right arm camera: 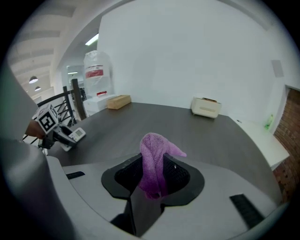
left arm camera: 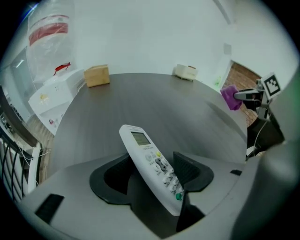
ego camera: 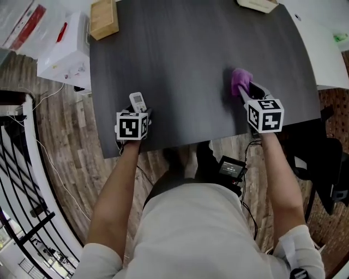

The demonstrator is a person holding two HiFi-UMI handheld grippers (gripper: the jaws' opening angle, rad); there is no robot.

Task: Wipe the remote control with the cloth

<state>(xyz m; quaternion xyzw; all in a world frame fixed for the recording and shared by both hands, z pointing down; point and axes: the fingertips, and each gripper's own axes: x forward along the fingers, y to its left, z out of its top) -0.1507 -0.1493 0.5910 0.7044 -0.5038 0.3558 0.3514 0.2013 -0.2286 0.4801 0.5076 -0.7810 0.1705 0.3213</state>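
A white remote control (ego camera: 138, 101) with a small screen sticks out of my left gripper (ego camera: 139, 109) near the front left edge of the dark table (ego camera: 180, 54). In the left gripper view the remote (left arm camera: 150, 164) lies slanted between the jaws, touching both pads, and my left gripper (left arm camera: 152, 172) is shut on it. My right gripper (ego camera: 245, 90) is over the table's right side, shut on a bunched purple cloth (ego camera: 240, 80). The cloth (right arm camera: 154, 159) stands up out of the right gripper (right arm camera: 152, 176). The two grippers are well apart.
A wooden box (ego camera: 103, 18) sits at the table's far left corner and a cream-coloured box (ego camera: 256, 4) at the far edge. White cartons (ego camera: 65, 49) stand left of the table, a white counter (ego camera: 327, 49) to its right, a black railing (ego camera: 22, 163) at the left.
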